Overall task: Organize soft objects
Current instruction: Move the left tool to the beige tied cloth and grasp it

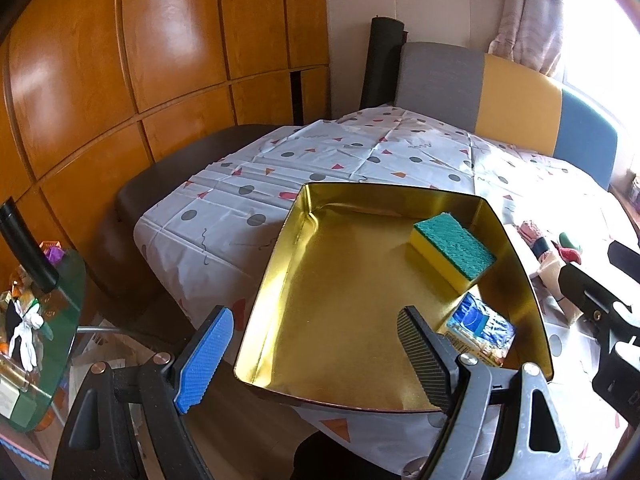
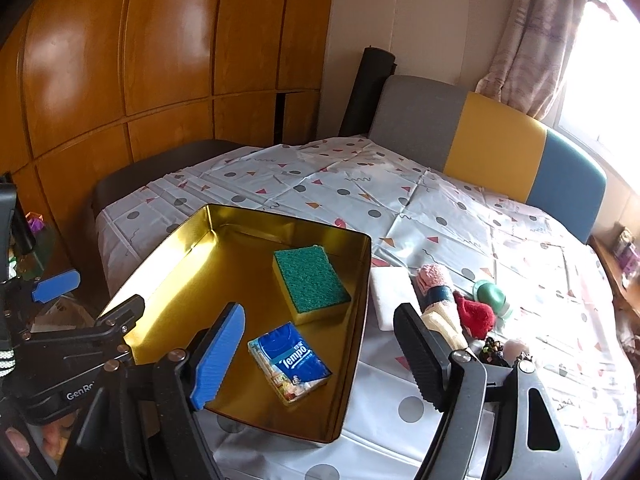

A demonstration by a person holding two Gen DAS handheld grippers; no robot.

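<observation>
A gold metal tin (image 1: 280, 264) (image 2: 352, 344) stands on the patterned tablecloth. In it lie a yellow sponge with a green scrub top (image 1: 454, 252) (image 2: 310, 282) and a blue Tempo tissue pack (image 1: 480, 326) (image 2: 290, 362). My left gripper (image 1: 316, 354) is open and empty over the tin's near edge. My right gripper (image 2: 320, 354) is open and empty above the tin's near right corner. To the right of the tin lie a white folded cloth (image 2: 390, 292), a pink and cream sock bundle (image 2: 434, 292), a red soft piece (image 2: 476, 314) and a green soft toy (image 2: 490, 294).
A grey, yellow and blue headboard (image 2: 492, 148) stands behind the table. Wooden wardrobe doors (image 2: 140, 60) fill the left. A glass side table (image 1: 44, 320) with clutter is at the left. Small dark beads (image 2: 494, 348) lie by my right gripper.
</observation>
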